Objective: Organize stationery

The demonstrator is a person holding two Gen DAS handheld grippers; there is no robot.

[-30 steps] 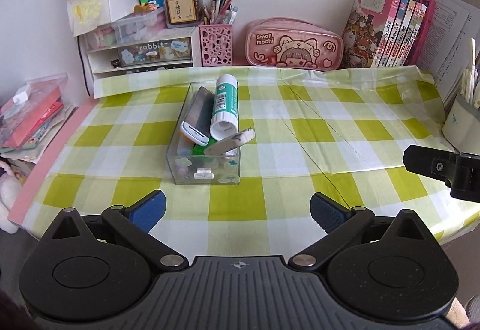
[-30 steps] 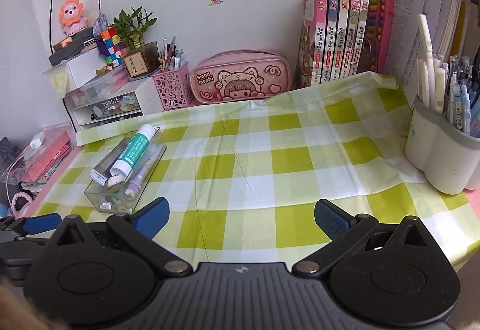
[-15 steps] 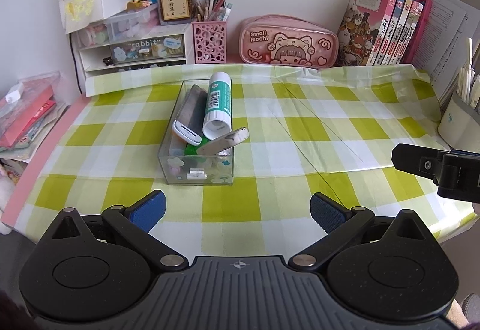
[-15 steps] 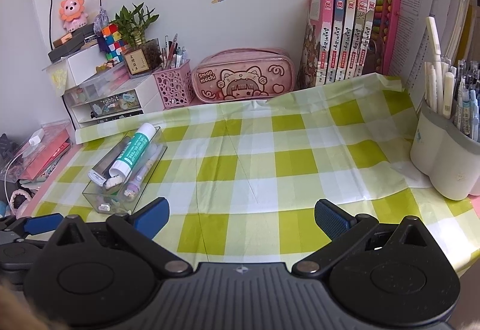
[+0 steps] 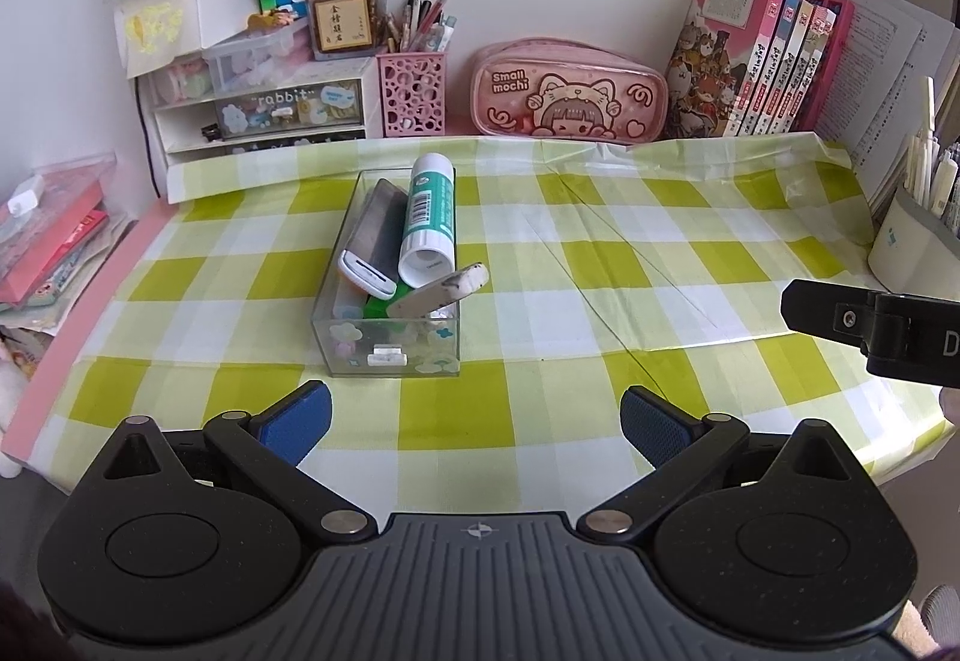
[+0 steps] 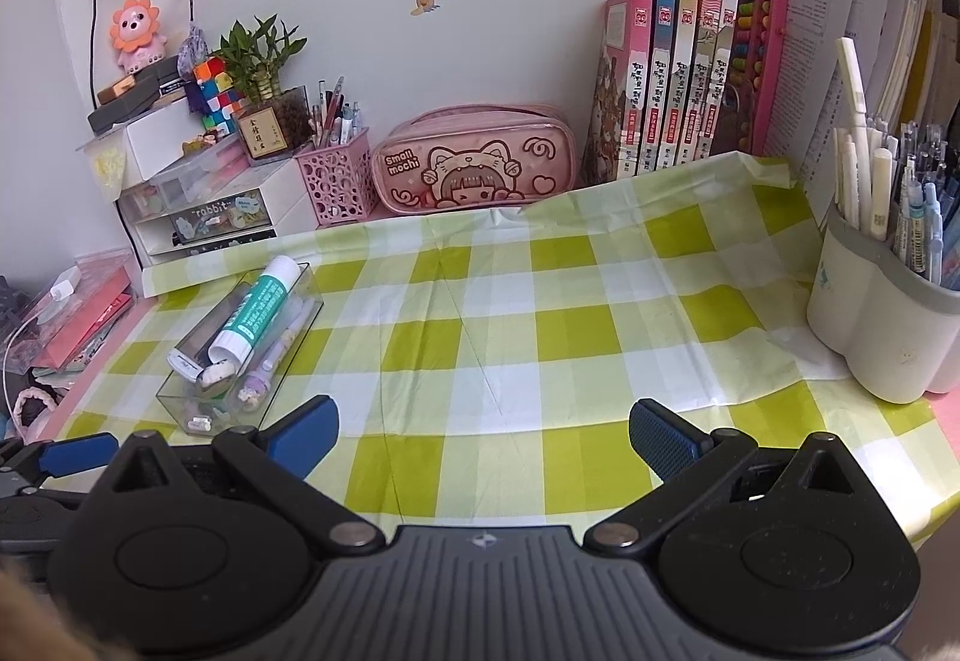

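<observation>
With the pink pencil case (image 5: 568, 92) behind, our clear box (image 5: 391, 326) brims with a glue stick (image 5: 429, 218), both grippers (image 5: 474, 418) (image 6: 483, 436) spread empty.

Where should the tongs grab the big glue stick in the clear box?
Probably the glue stick at its white far end, coming from above. That end pokes up over the back rim of the clear box, with bare sides. Its near end is crowded by the other things.

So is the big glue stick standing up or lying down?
Lying down. The glue stick rests lengthwise across the top of the clear box, propped on the other stationery inside.
</observation>
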